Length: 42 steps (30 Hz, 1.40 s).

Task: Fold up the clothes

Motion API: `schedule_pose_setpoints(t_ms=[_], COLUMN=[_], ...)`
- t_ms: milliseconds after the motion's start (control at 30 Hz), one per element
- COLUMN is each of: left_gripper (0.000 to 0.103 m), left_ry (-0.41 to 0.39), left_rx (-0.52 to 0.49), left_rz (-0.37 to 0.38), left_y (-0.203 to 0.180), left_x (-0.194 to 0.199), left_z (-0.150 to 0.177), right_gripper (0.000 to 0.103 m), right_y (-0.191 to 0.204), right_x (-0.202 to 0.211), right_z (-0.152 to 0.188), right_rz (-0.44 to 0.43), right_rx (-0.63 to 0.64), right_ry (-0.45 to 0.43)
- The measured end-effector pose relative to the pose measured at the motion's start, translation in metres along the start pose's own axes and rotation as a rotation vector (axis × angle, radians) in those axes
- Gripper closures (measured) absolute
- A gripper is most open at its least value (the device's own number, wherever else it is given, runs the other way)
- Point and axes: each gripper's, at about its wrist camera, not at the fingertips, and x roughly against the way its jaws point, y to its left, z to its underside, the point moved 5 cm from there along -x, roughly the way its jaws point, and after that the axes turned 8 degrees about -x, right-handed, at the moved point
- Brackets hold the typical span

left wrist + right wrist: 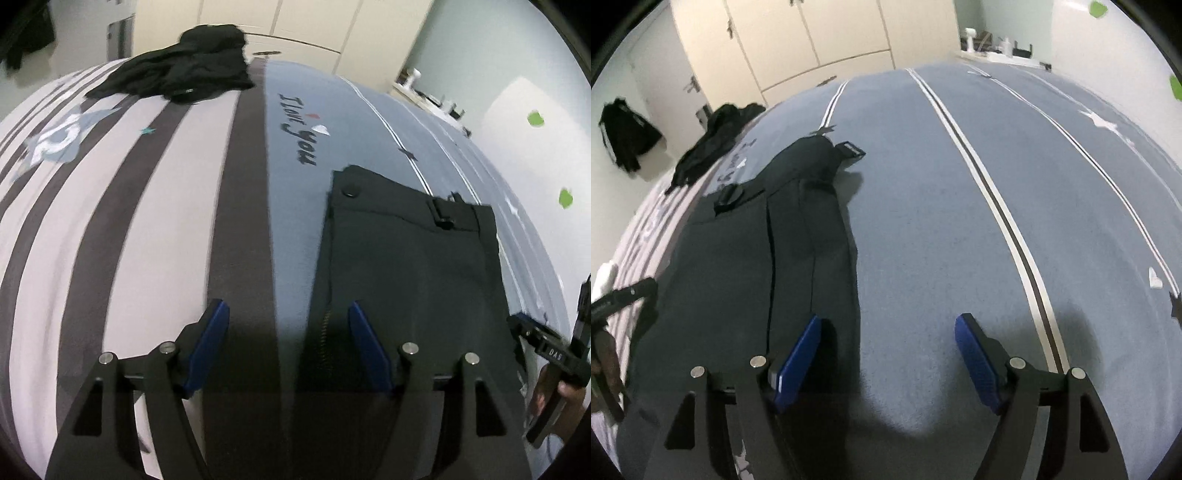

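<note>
Trousers (410, 266) lie flat on the bed (923, 221), between your hand-held grippers. Your left hand-held gripper (288, 314) and right hand-held gripper (888, 328) both hover spread wide, grasping nothing. Black clothes (184, 66) sit well apart.

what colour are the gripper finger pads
Blue pads, on black arms; clearest in the right wrist view.
</note>
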Motion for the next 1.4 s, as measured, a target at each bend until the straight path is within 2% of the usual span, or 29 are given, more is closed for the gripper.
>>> schedule_pose_setpoints(t_ms=[133,200,267,367,467,633,733,800,833,867,933,1067,1167,1233,1300,1333,1367,1400], left_gripper=[0.037,0.038,0.059,0.067,0.066,0.059,0.053,0.047,0.041,0.029,0.018,0.016,0.018,0.018,0.023,0.031,0.049,0.055], left_ry=[0.027,0.038,0.054,0.073,0.079,0.08,0.077,0.079,0.085,0.09,0.1,0.095,0.078,0.081,0.098,0.105,0.106,0.107], left_rx=[-0.015,-0.017,-0.035,-0.096,-0.035,-0.033,-0.028,-0.034,-0.05,-0.068,-0.106,-0.147,-0.062,-0.06,-0.1,-0.109,-0.106,-0.091], left_rz=[0.022,0.046,0.083,0.09,0.114,0.095,0.094,0.096,0.093,0.089,0.077,0.023,0.04,0.039,0.004,-0.001,0.009,0.02], left_y=[-0.013,-0.018,-0.025,-0.034,-0.028,-0.027,-0.025,-0.028,-0.031,-0.036,-0.046,-0.051,-0.038,-0.037,-0.042,-0.046,-0.047,-0.046], left_x=[-0.011,-0.015,-0.017,-0.016,-0.015,-0.013,-0.01,-0.013,-0.015,-0.017,-0.021,-0.029,-0.029,-0.031,-0.033,-0.034,-0.033,-0.033], left_z=[-0.003,-0.004,-0.003,0.002,0.002,0.002,0.004,0.005,0.004,0.003,0.002,-0.004,-0.008,-0.008,-0.006,-0.005,-0.005,-0.005], right_gripper=[0.029,0.029,0.03,0.034,0.038,0.039,0.038,0.03,0.027,0.023,0.023,0.023,0.023,0.025,0.038,0.043,0.055,0.073], right_y=[0.007,0.012,0.015,0.02,0.022,0.035,0.047,0.054,0.056,0.057,0.064,0.075,0.077,0.077,0.078,0.078,0.078,0.077], right_x=[-0.007,-0.008,-0.009,-0.01,-0.006,0.001,-0.001,-0.008,-0.011,-0.013,-0.019,-0.038,-0.043,-0.041,-0.038,-0.038,-0.037,-0.037], right_z=[-0.002,-0.005,-0.006,-0.003,-0.005,0.003,0.009,0.012,0.012,0.011,0.003,-0.012,-0.017,-0.015,-0.012,-0.011,-0.011,-0.011], right_rz=[0.039,0.013,-0.004,-0.032,-0.094,-0.161,-0.154,-0.129,-0.125,-0.131,-0.149,-0.186,-0.196,-0.188,-0.17,-0.171,-0.175,-0.188], right_rx=[0.013,0.004,0.016,0.044,0.035,0.108,0.158,0.187,0.185,0.179,0.16,0.115,0.102,0.121,0.153,0.151,0.144,0.139], right_ry=[0.005,0.012,0.02,0.038,0.061,0.097,0.105,0.114,0.12,0.118,0.123,0.169,0.176,0.176,0.169,0.171,0.174,0.182])
